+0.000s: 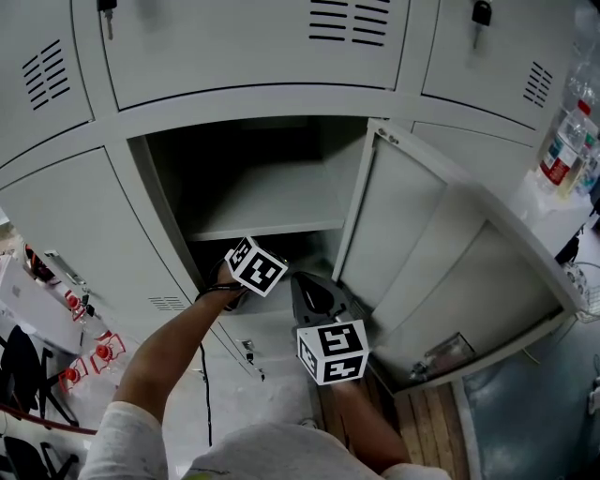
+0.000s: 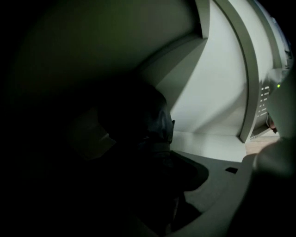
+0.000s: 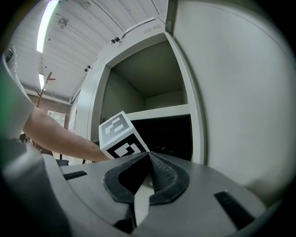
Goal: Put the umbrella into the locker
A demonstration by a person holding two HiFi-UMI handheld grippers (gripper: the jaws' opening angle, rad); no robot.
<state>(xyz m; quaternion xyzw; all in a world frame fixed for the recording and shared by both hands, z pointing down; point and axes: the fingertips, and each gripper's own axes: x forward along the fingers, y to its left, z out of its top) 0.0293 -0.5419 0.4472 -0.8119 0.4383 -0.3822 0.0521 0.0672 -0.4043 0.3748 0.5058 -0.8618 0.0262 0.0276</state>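
1. The locker [image 1: 246, 183] stands open, and its door [image 1: 441, 267] swings out to the right so there is room to reach in.
2. The left claw [image 2: 169, 159] is pushed deep into the dark part under the shelf [image 1: 272, 225]. It looks shut on the umbrella [image 2: 150, 121], a dark folded bundle. It is very dark in there, so I am not fully sure.
3. The umbrella is already inside the locker, low down, close to the pale surface [image 2: 210, 141] at the bottom. I think the claw holds it there to set it down.
4. The right claw [image 3: 149, 159] waits just outside the opening. It is closed and holds nothing, so it stays out of the way.
5. Around it are more grey lockers. One has a key [image 1: 481, 13]. Bottles [image 1: 567, 145] stand on the right, and the floor [image 1: 427, 422] is wood.
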